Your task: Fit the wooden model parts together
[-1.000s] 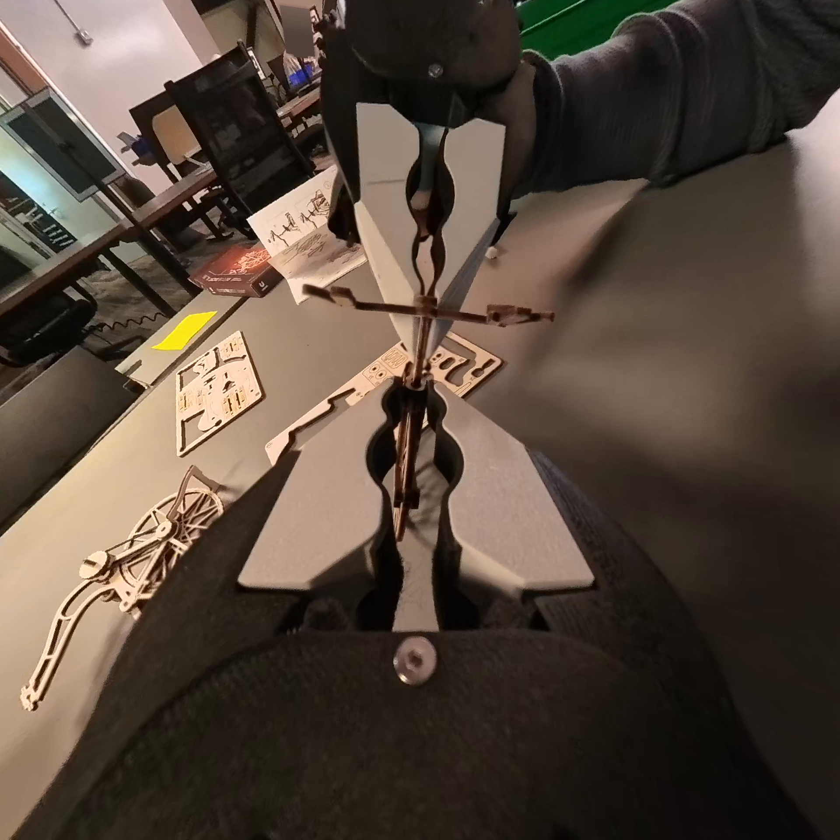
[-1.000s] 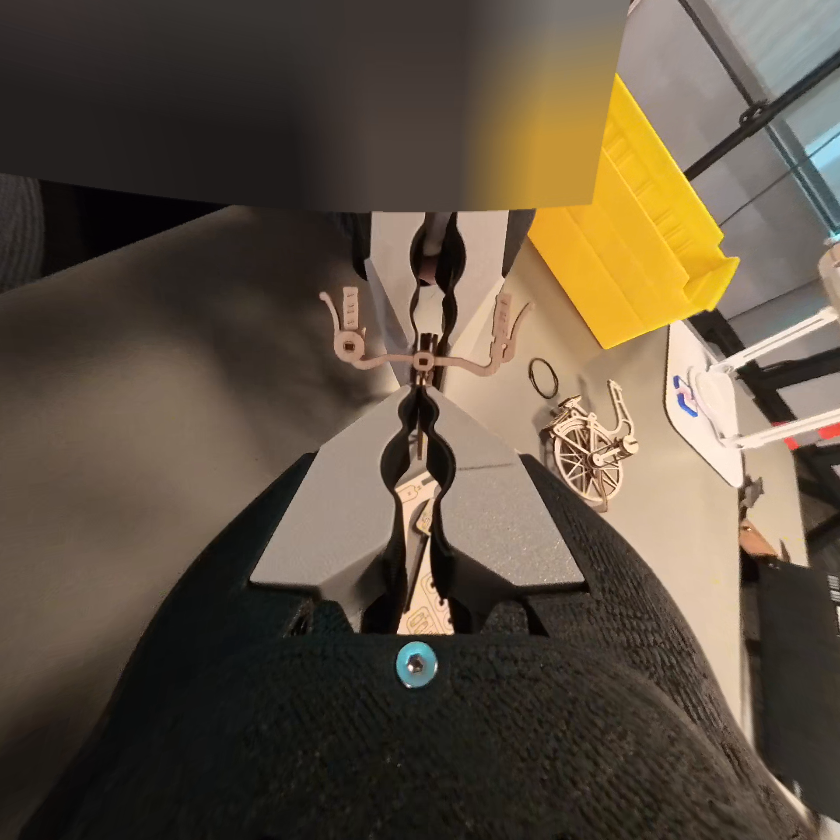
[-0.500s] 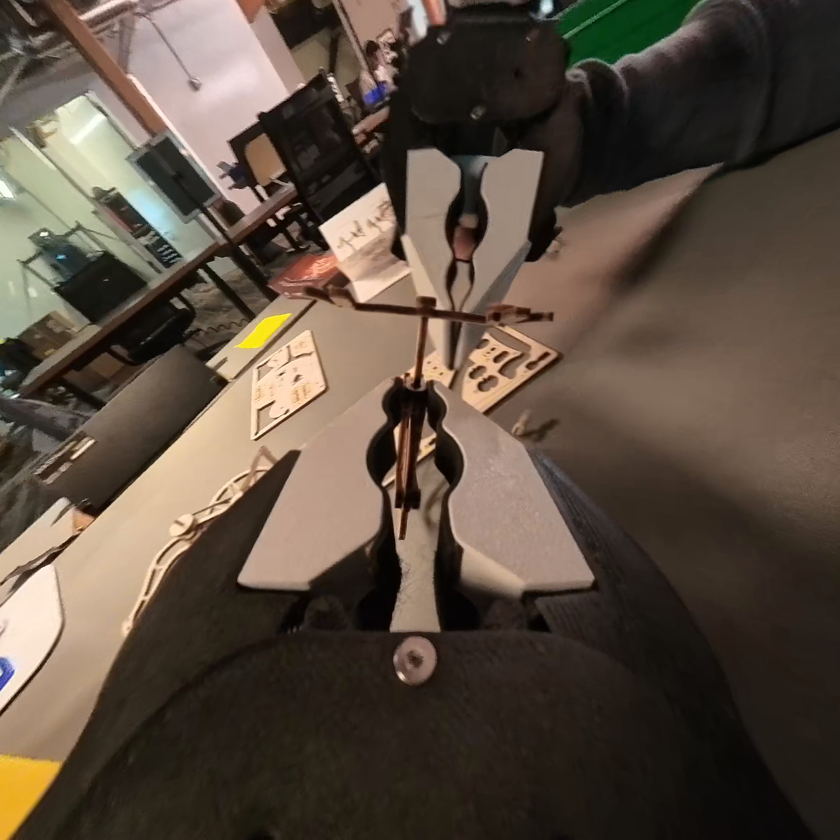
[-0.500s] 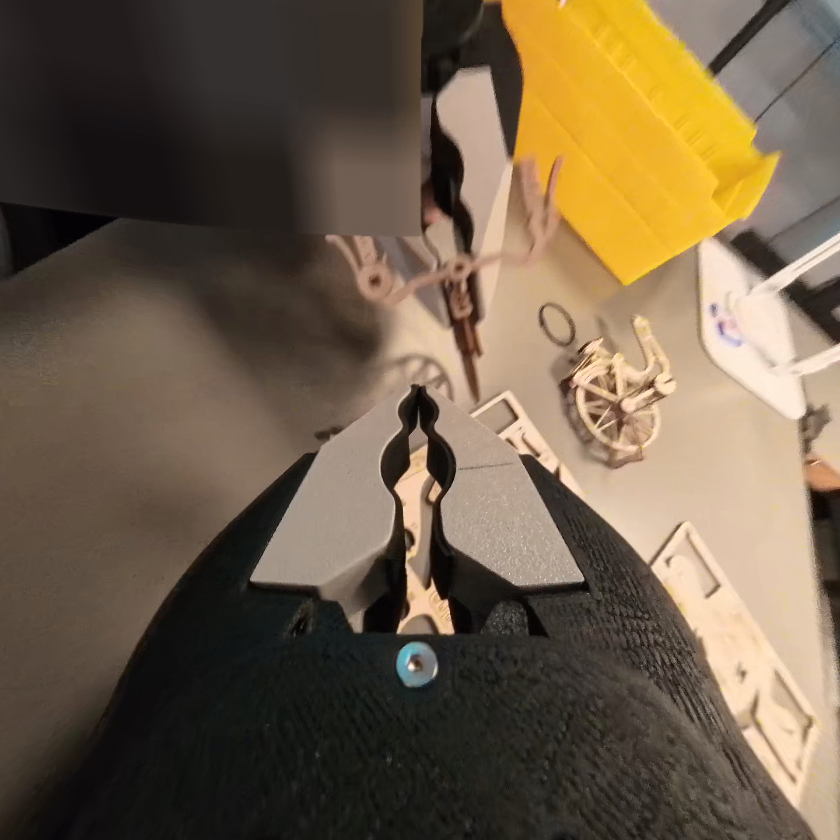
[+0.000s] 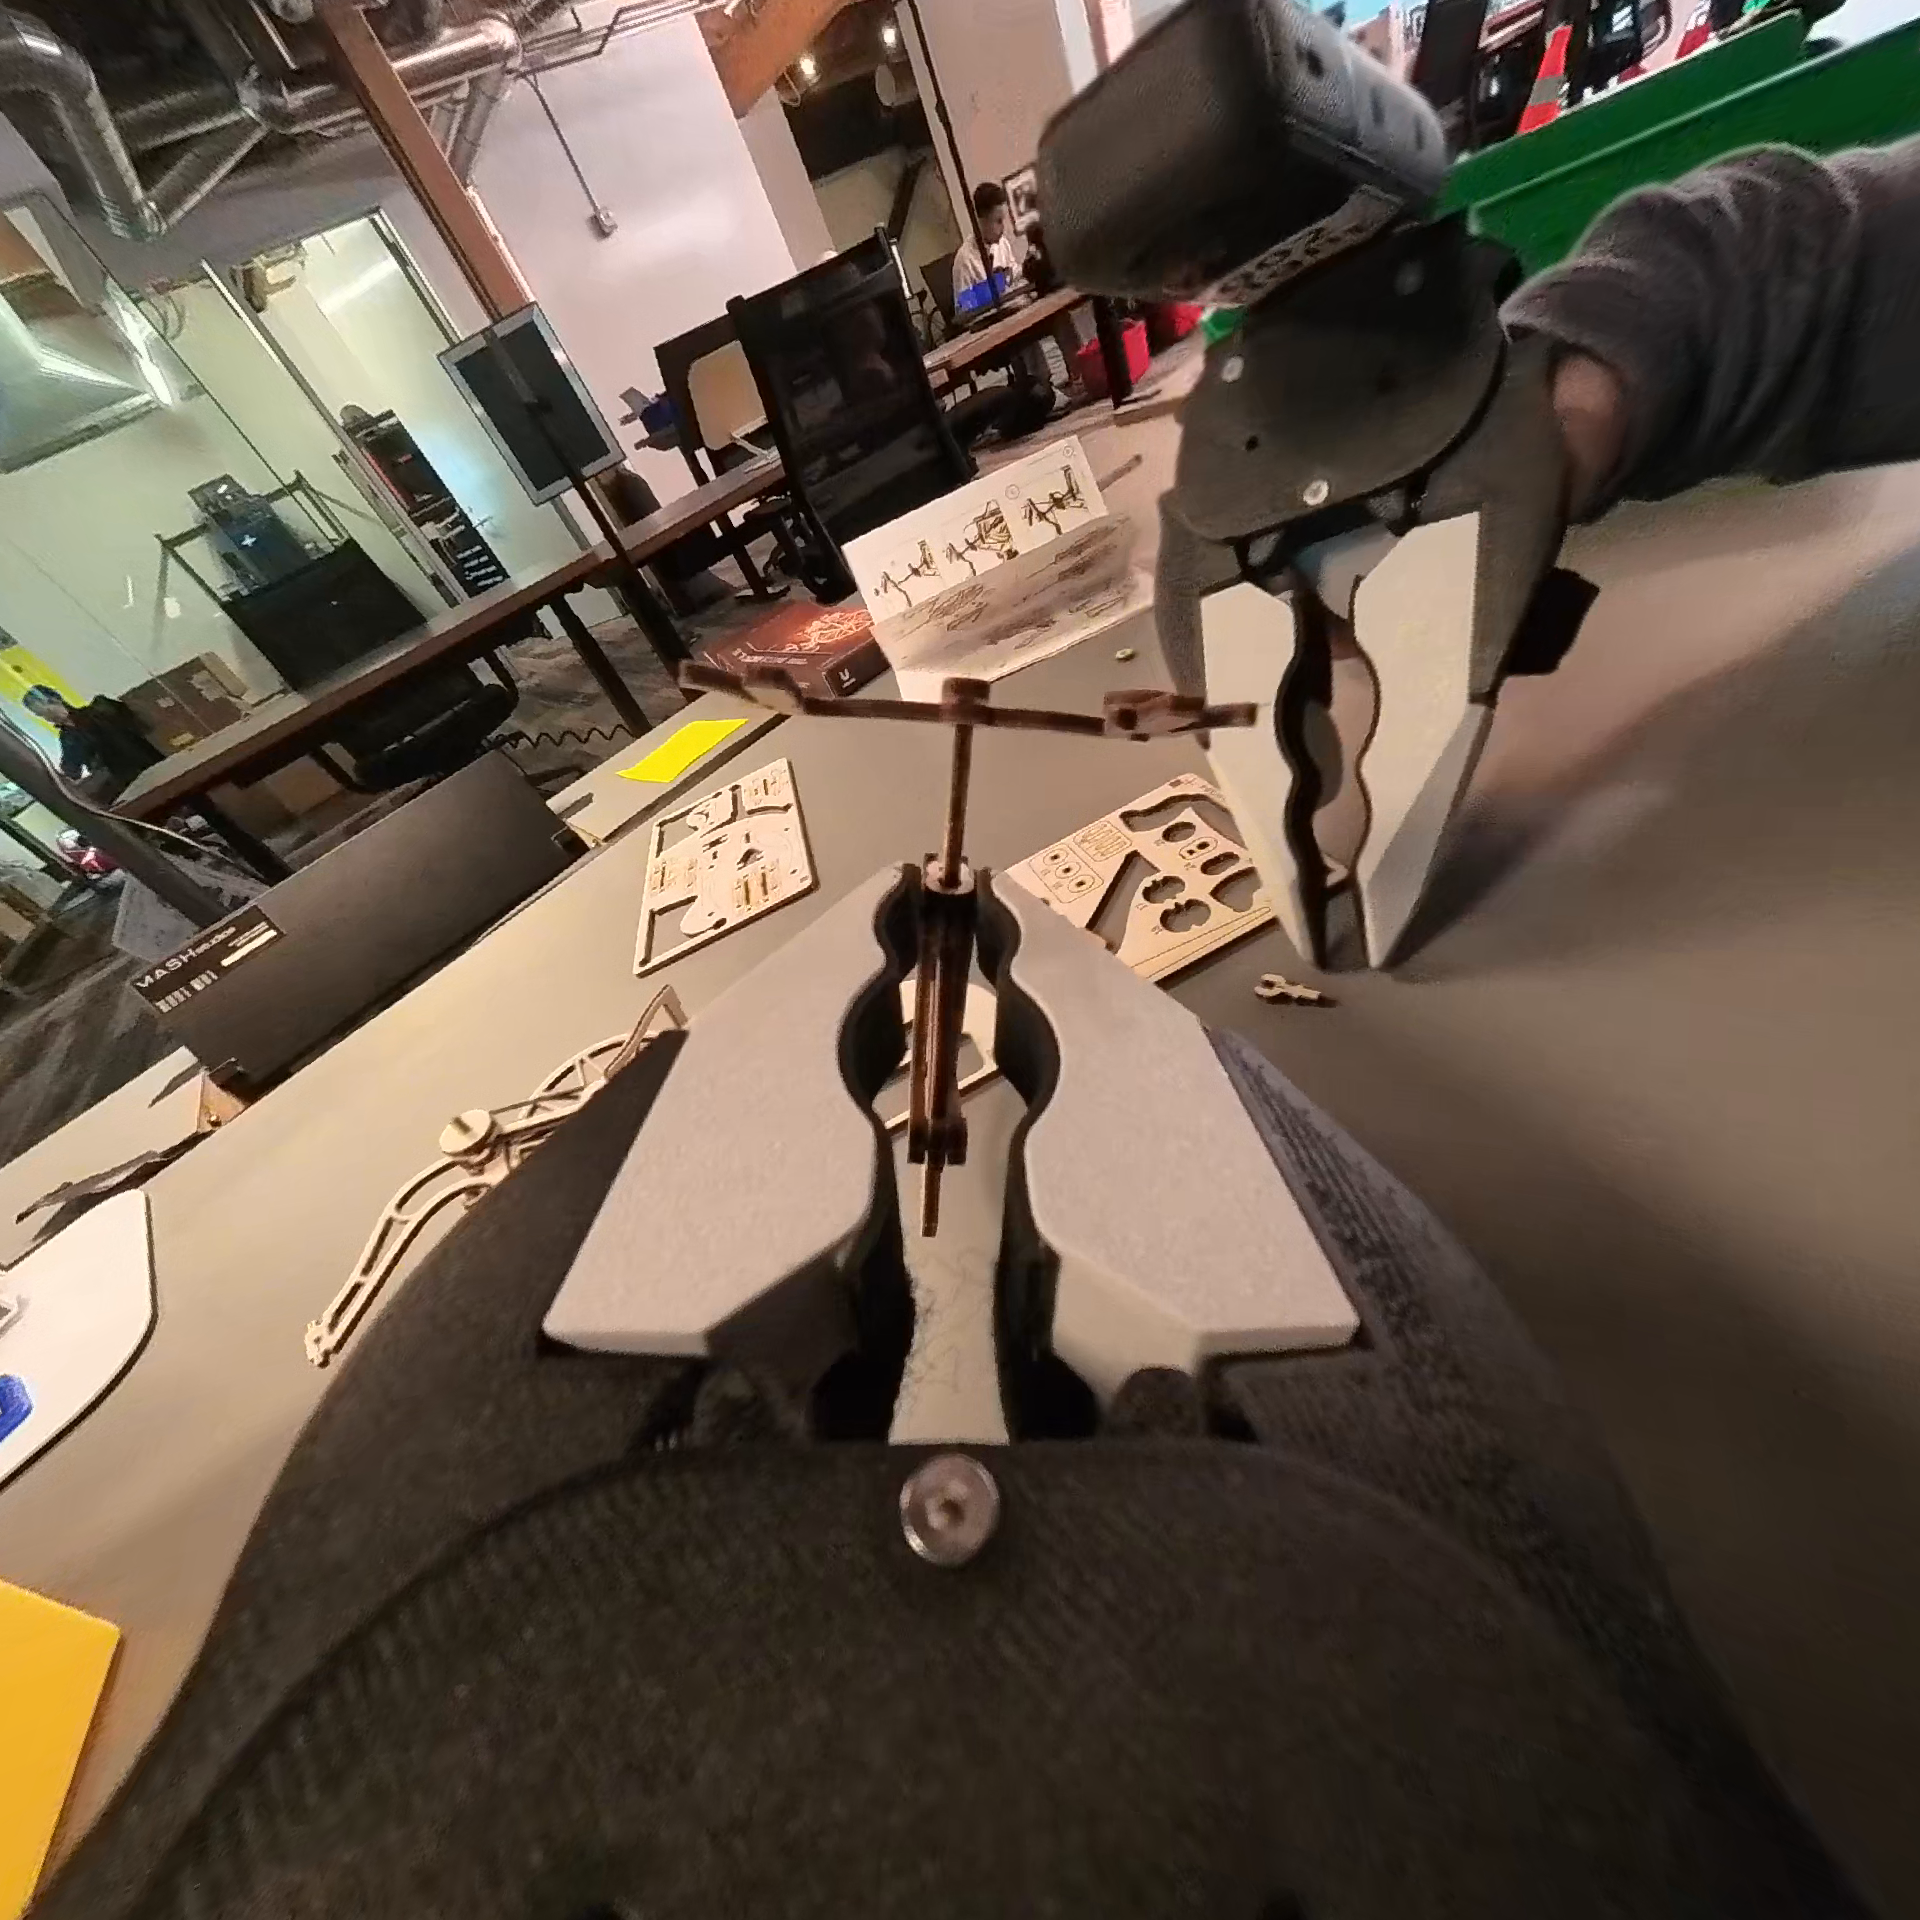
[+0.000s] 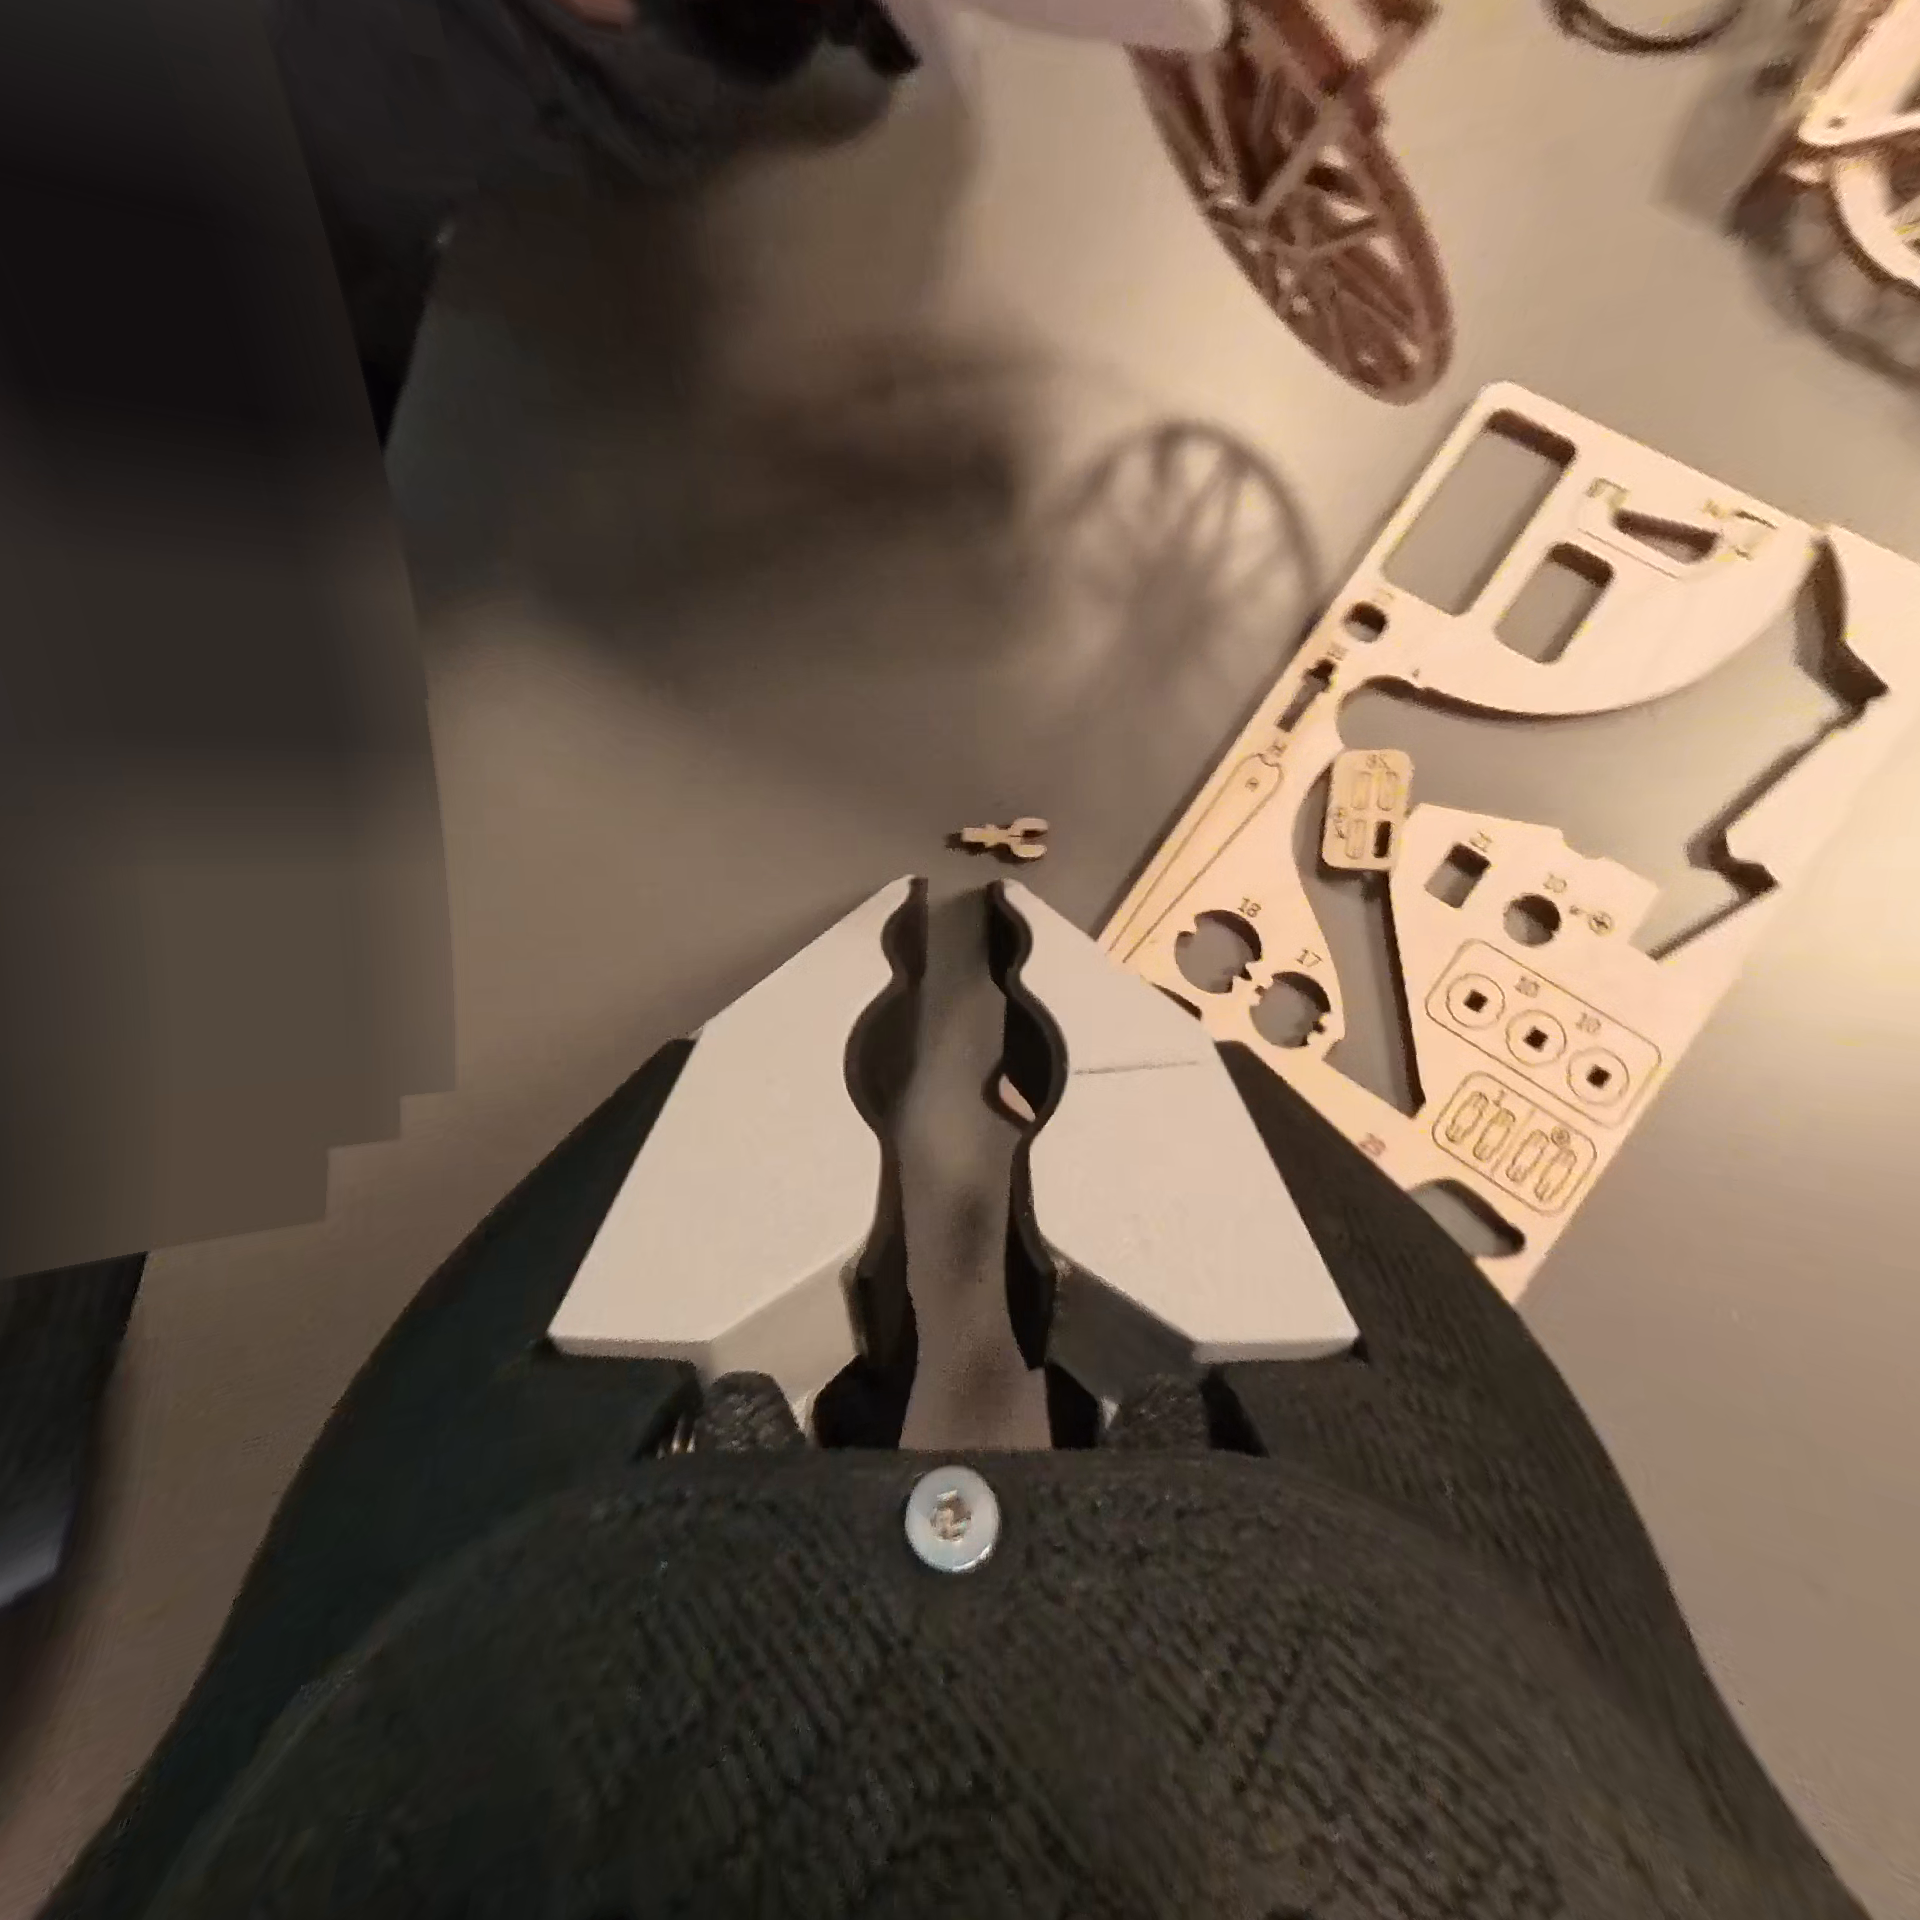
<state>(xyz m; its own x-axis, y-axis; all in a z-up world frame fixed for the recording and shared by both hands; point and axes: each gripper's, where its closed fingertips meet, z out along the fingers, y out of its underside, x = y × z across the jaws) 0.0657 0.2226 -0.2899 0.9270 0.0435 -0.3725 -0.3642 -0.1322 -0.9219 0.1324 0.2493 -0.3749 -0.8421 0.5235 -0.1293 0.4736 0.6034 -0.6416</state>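
Left gripper (image 5: 948,883) clamped on the stem of a dark wooden handlebar assembly (image 5: 961,717), crossbar level above the fingertips. Right gripper (image 5: 1340,951) farther off, pointed down at the grey table (image 5: 1662,935), tips slightly parted just beside a small wooden piece (image 5: 1291,990). Two punched plywood sheets (image 5: 727,862) flat beyond; instruction leaflet (image 5: 997,571) propped behind.

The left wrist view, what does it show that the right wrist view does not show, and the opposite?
Only the left wrist view shows the left gripper shut on the handlebar assembly, a second parts sheet and the instruction sheet. Only the right wrist view shows the spoked wheel at the top. Both show the right gripper, slightly open and empty, the small wooden piece on the table just beyond its tips, and the punched-out parts sheet.
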